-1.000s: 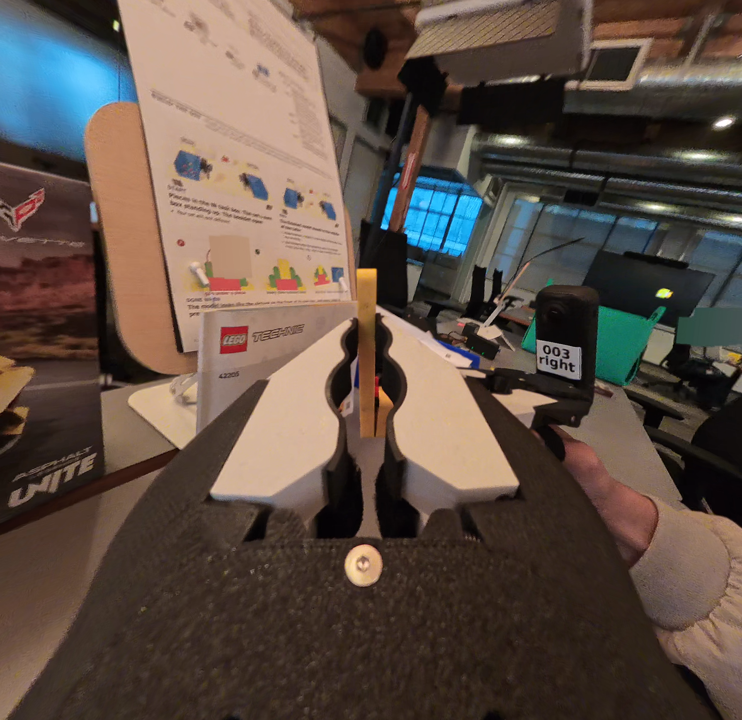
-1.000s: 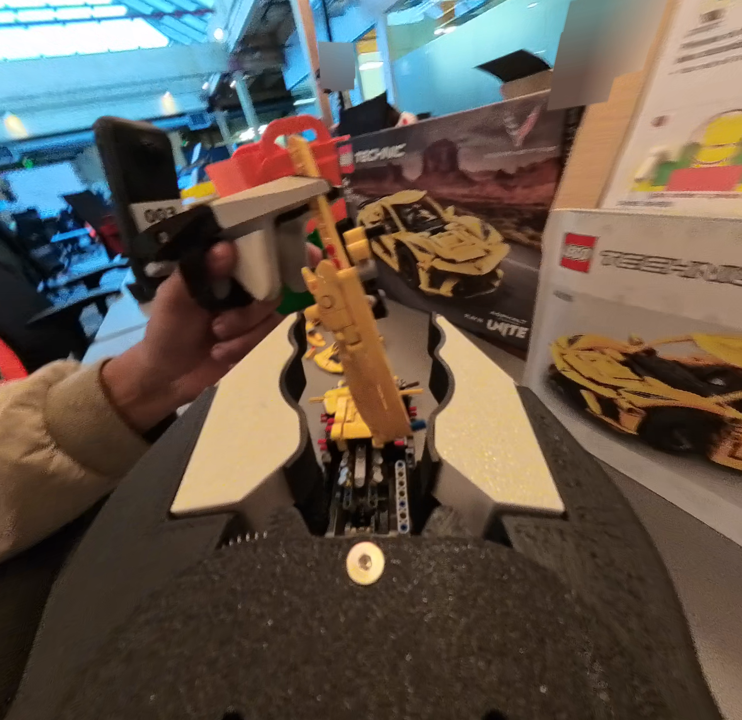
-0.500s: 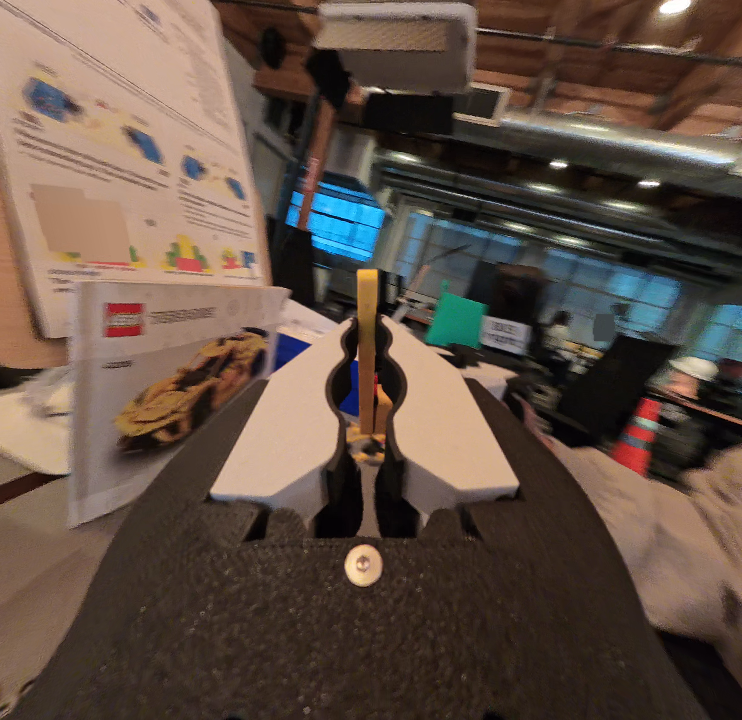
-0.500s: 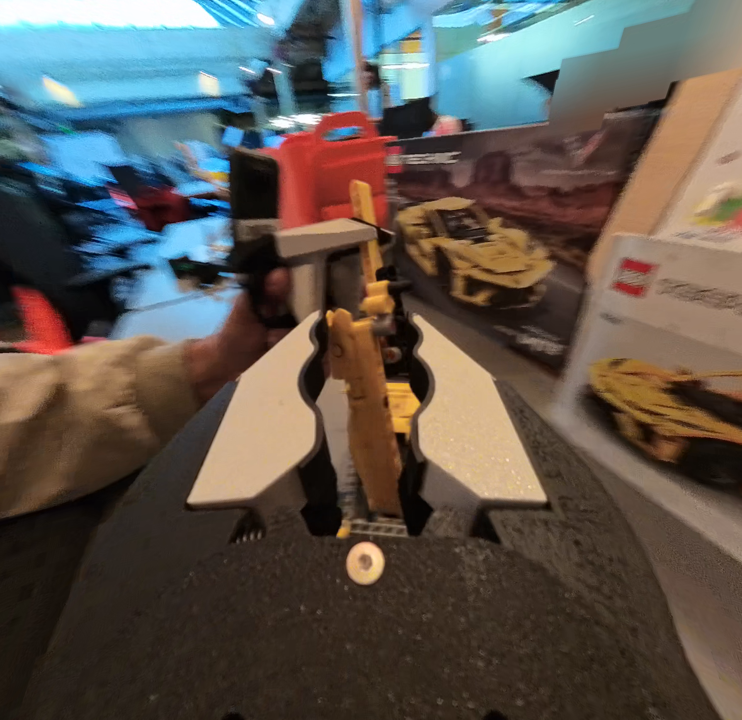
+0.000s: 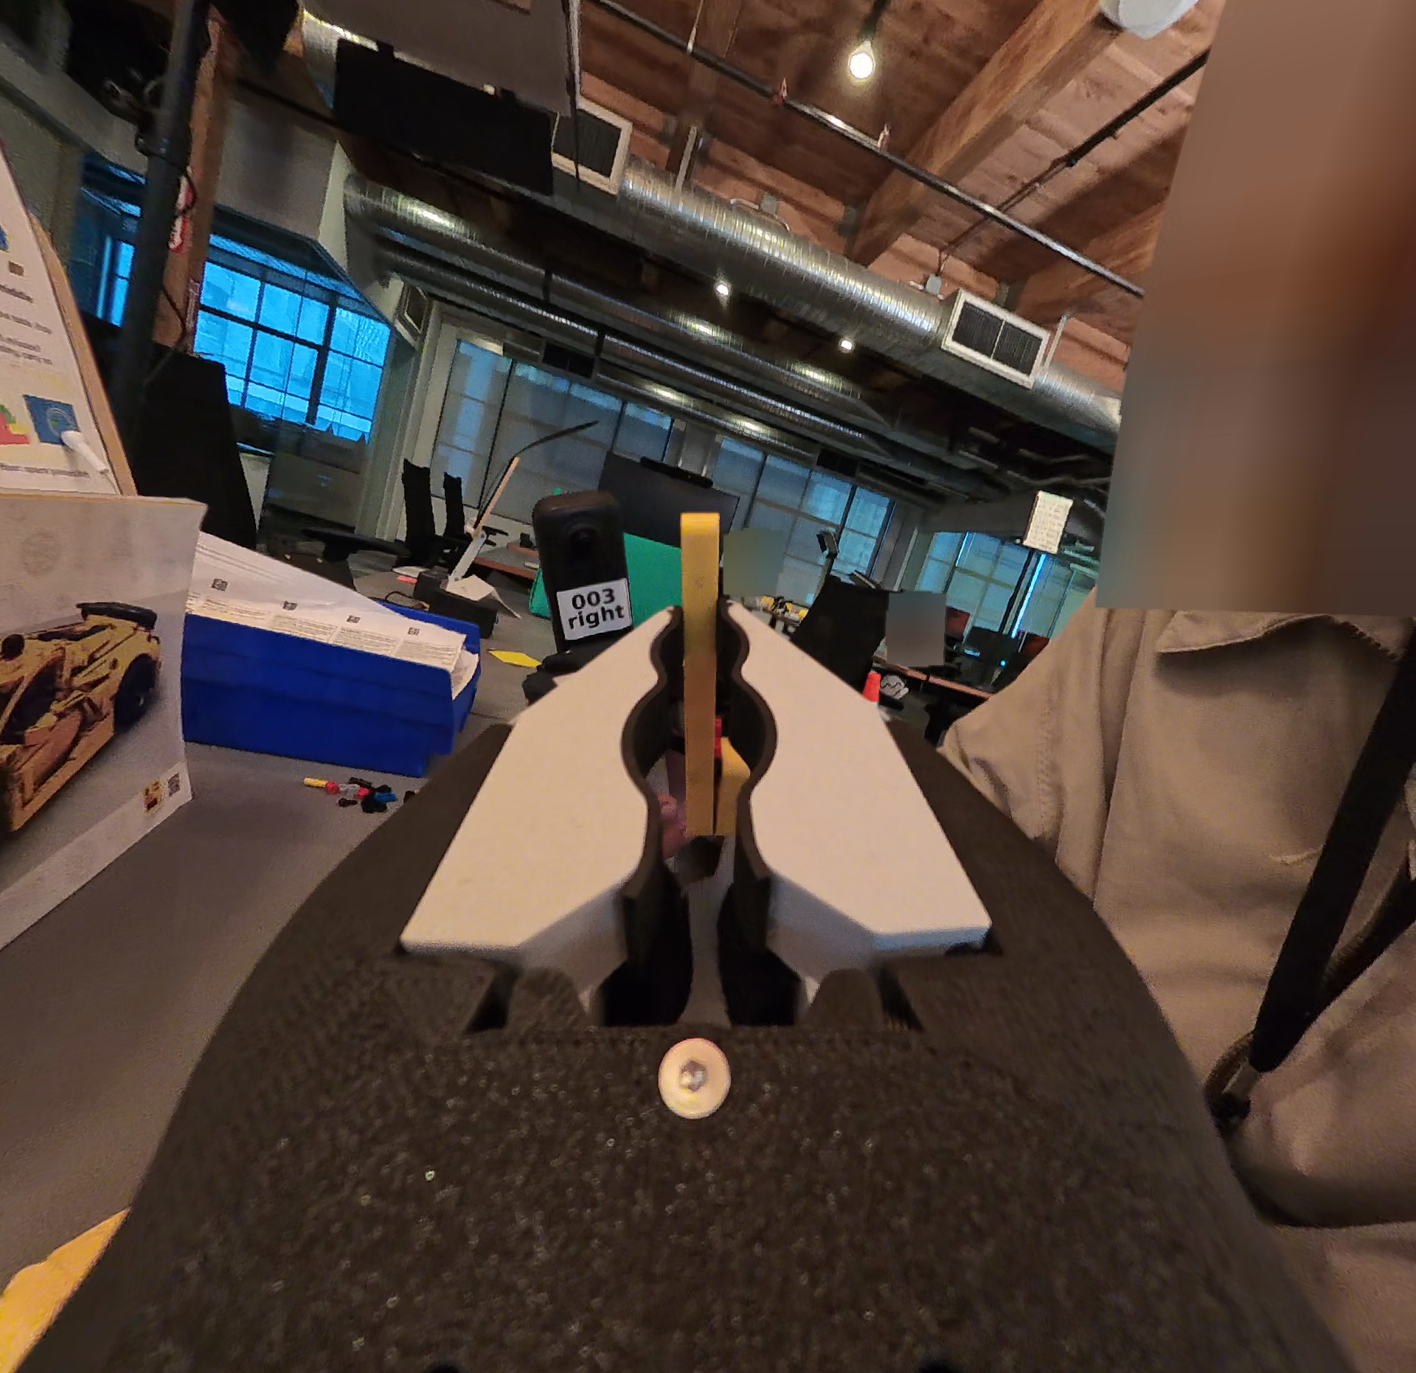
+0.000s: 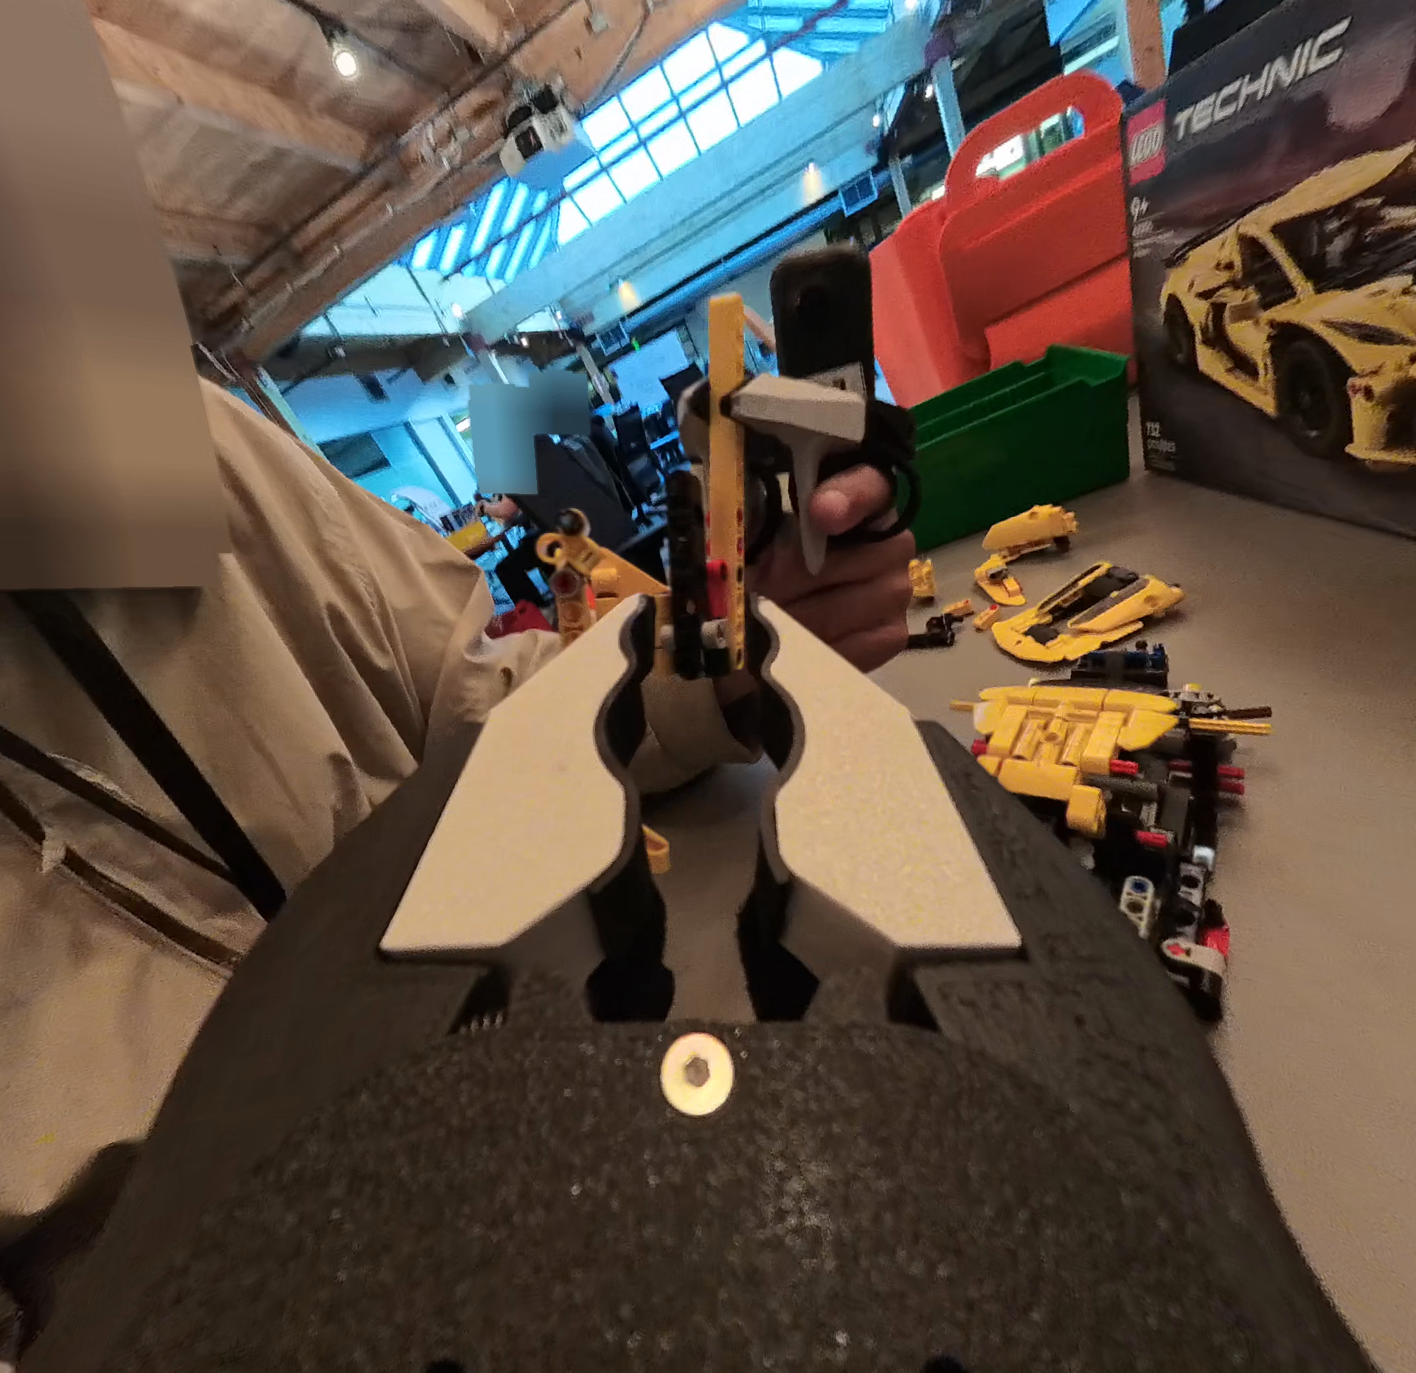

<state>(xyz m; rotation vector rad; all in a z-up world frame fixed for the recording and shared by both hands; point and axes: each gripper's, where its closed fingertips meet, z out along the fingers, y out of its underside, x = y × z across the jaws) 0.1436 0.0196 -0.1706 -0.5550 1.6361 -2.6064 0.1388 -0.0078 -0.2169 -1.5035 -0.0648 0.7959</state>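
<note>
My left gripper [image 5: 701, 612] is shut on a long yellow beam [image 5: 699, 647] that stands upright between its fingers. In the right wrist view the left gripper [image 6: 732, 405] clamps this yellow beam [image 6: 726, 432] near its top. The beam's lower end joins a black beam [image 6: 686, 570] and a red pin [image 6: 716, 570]. My right gripper [image 6: 703, 616] is closed around that lower end, fingertips against both sides. The two grippers face each other, held up above the grey table [image 6: 1302, 723]. The right gripper's camera [image 5: 586, 562] shows behind my left fingers.
A partly built yellow car chassis [image 6: 1096, 762] and yellow body panels [image 6: 1088, 608] lie on the table at right. Behind them stand a green bin [image 6: 1019, 432], a red case [image 6: 1019, 241] and a car box [image 6: 1287, 264]. A blue bin [image 5: 322, 693], a booklet [image 5: 77, 685] and small loose pieces [image 5: 356, 788] lie at left. A person's beige jacket [image 5: 1188, 800] is close. My hands' fingertips stand some 6 cm from each other.
Both grippers swung round toward the person, carrying the yellow beam assembly with them. The right gripper's jaws went from wide open to closed on the assembly's lower end.
</note>
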